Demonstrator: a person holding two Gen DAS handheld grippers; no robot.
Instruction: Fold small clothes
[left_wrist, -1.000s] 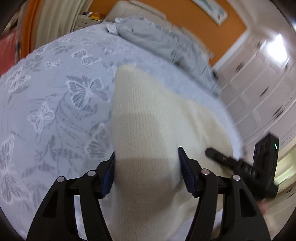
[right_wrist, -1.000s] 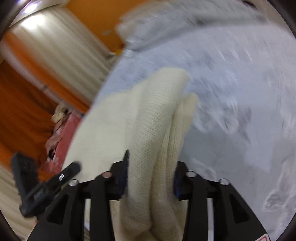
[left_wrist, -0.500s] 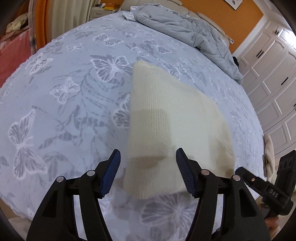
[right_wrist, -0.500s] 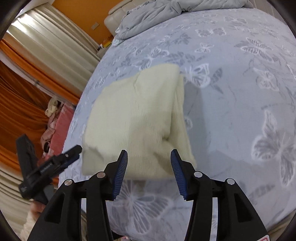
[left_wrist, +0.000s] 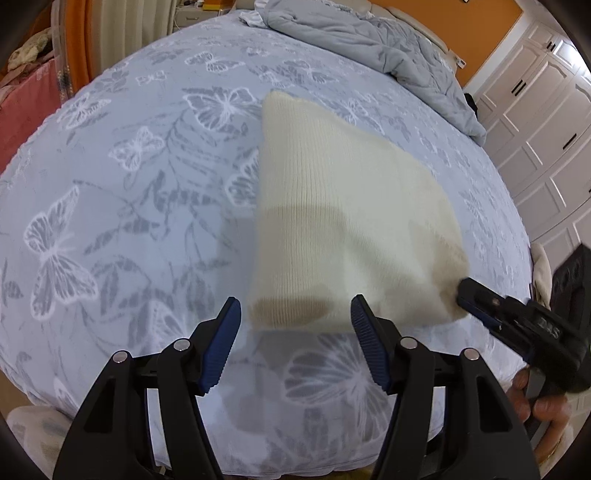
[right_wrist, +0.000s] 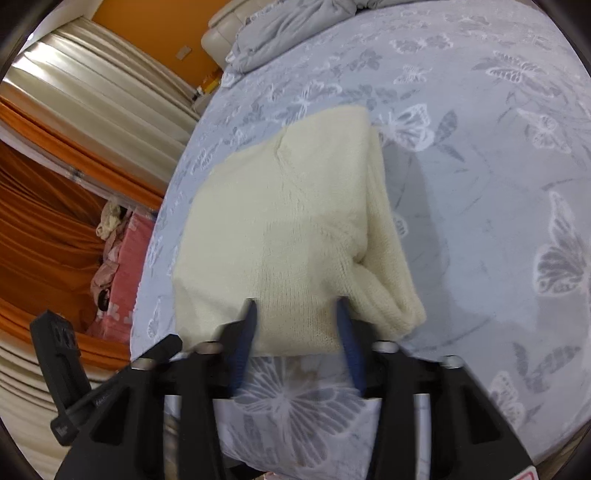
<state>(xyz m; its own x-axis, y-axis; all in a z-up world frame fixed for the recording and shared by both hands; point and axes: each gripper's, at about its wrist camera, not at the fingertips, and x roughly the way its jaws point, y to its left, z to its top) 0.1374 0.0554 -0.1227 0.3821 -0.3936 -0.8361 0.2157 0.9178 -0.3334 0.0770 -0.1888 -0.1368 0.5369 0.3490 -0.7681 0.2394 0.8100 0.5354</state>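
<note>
Since the cream ribbed-knit garment (left_wrist: 351, 221) already lies folded into a rough rectangle on the blue-grey butterfly-print bedsheet (left_wrist: 129, 221), we read the step in hand as re-gripping its near edge for one more fold.

It sits mid-frame in both views, with the near hem just above the fingertips. A thicker rolled edge runs down its right side in the right wrist view.

Left gripper (left_wrist: 295, 310): jaws apart and gripping nothing. They have just been closing a little. The hem shows in the gap between the tips, but the pads are not pressing it.

Right gripper (right_wrist: 295, 314): in its own view the jaws are blurred and apart, with the near hem between them. They have just been closing, and we see no firm pinch yet. In the left wrist view its tip is at the garment's lower-right corner, and a hand (left_wrist: 535, 398) holds it at lower right.

To do this well, we'd go low at both near corners and catch every layer, the rolled edge included. Then lift both sides evenly and lay the hem on the far edge without dragging the stack.

Versus a second ago, both grippers then had the knit clamped and raised, and it filled the frames. Half a second ago it was already down and let go. Since then the right gripper has come in to the corner, and the garment looks unmoved.
</note>
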